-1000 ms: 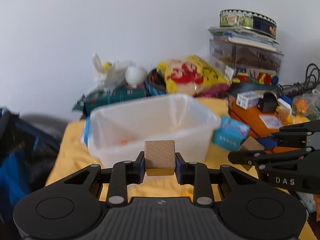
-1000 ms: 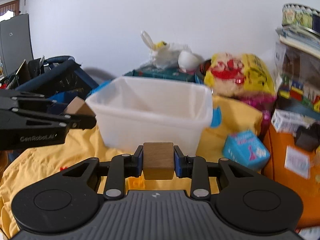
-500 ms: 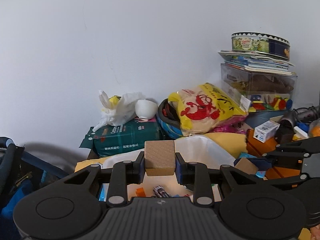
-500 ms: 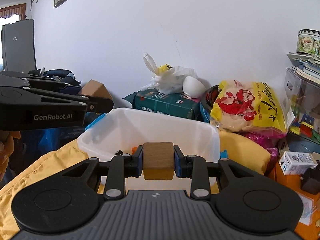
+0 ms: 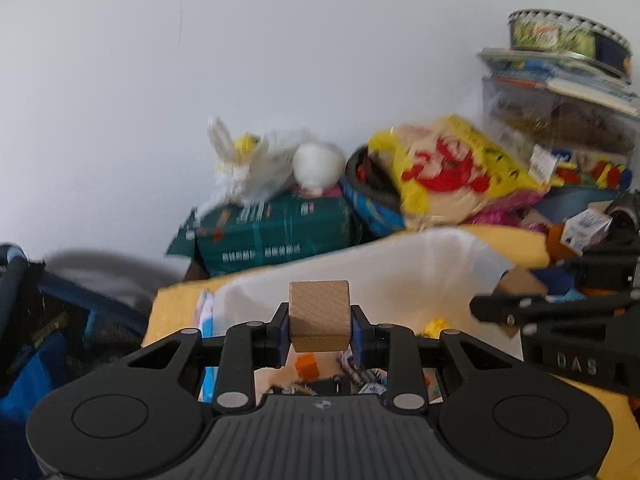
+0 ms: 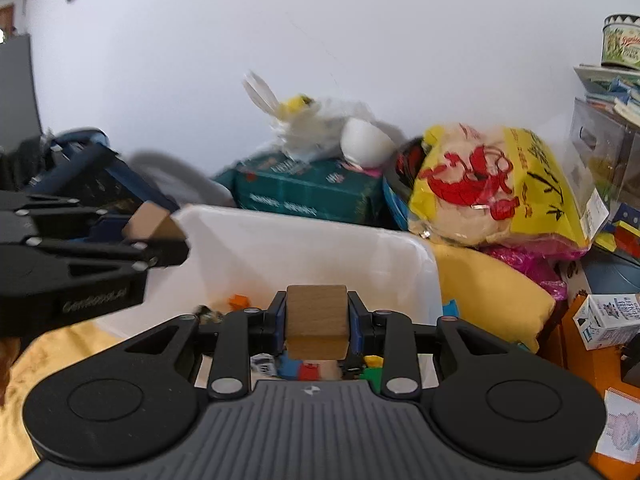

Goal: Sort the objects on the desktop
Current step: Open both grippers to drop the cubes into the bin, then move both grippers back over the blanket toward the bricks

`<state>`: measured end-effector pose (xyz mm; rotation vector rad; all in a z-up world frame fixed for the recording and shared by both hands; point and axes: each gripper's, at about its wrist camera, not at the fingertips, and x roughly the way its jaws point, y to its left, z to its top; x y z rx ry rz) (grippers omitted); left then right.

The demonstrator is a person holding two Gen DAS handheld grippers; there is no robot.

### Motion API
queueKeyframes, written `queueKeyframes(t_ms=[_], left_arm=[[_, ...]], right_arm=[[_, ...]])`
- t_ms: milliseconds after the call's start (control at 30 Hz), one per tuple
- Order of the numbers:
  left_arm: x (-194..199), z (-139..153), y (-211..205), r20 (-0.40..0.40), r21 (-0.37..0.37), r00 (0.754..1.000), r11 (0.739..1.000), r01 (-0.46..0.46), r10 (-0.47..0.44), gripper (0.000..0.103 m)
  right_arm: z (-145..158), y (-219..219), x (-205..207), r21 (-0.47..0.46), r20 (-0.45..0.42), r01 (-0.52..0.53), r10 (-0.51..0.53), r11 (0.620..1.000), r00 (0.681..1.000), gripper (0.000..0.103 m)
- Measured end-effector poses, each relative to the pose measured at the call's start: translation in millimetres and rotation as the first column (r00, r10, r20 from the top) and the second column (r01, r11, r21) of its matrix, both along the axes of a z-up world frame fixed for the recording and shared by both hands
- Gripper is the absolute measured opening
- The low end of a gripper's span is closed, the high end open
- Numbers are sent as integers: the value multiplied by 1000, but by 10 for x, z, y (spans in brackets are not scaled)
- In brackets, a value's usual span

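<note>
A plain white wall (image 5: 280,60) backs a cluttered desk covered by a yellow cloth (image 6: 488,280). On the cloth stands a white bin (image 6: 320,248), open at the top, with small toys at its bottom: an orange piece (image 5: 306,365) shows in the left view, and red, blue and green bits show under the right gripper, blurred.

The left gripper (image 5: 320,322) is clamped on a pale cube (image 5: 319,316), its blue pads pressing both side faces. The cube hangs over the bin's near part. The right gripper (image 6: 317,322) grasps a darker block (image 6: 317,322) in the same way, also above the bin's near edge. Each gripper shows in the other's view: the right one reaches in from the right of the left view, the left one from the left of the right view, each with its wooden piece between its fingers. The two are apart, side by side over the bin.

Behind the bin lies a green box (image 6: 308,192) with a white bag (image 6: 316,128) on it. To its right leans a yellow bag (image 6: 496,188) with a red print. A stack of boxes with a round tin (image 5: 568,40) on top stands at the far right. A small milk carton (image 6: 608,320) lies on an orange surface beside the cloth. A dark blue bag (image 5: 44,320) sits left of the desk.
</note>
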<state>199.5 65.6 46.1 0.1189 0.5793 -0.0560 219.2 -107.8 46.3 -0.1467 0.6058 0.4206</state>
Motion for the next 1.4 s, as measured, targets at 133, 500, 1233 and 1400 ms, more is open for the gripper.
queueKeyframes(t_ms=[133, 500, 1233, 1400], left_arm=[[122, -186, 3, -57, 24, 998, 1000, -12, 13, 33], [-318, 164, 47, 47, -16, 998, 999, -29, 29, 67], [-1854, -625, -83, -146, -93, 988, 994, -61, 47, 70], [-1991, -894, -97, -224, -72, 973, 994, -77, 59, 70]], right_arm=[[-179, 65, 118, -50, -46, 19, -22, 999, 999, 33], [67, -45, -86, 8, 21, 17, -17, 1000, 1000, 37], [-359, -145, -1243, 25, -85, -102, 103, 995, 991, 47], [-732, -172, -1437, -17, -170, -127, 123, 992, 978, 47]])
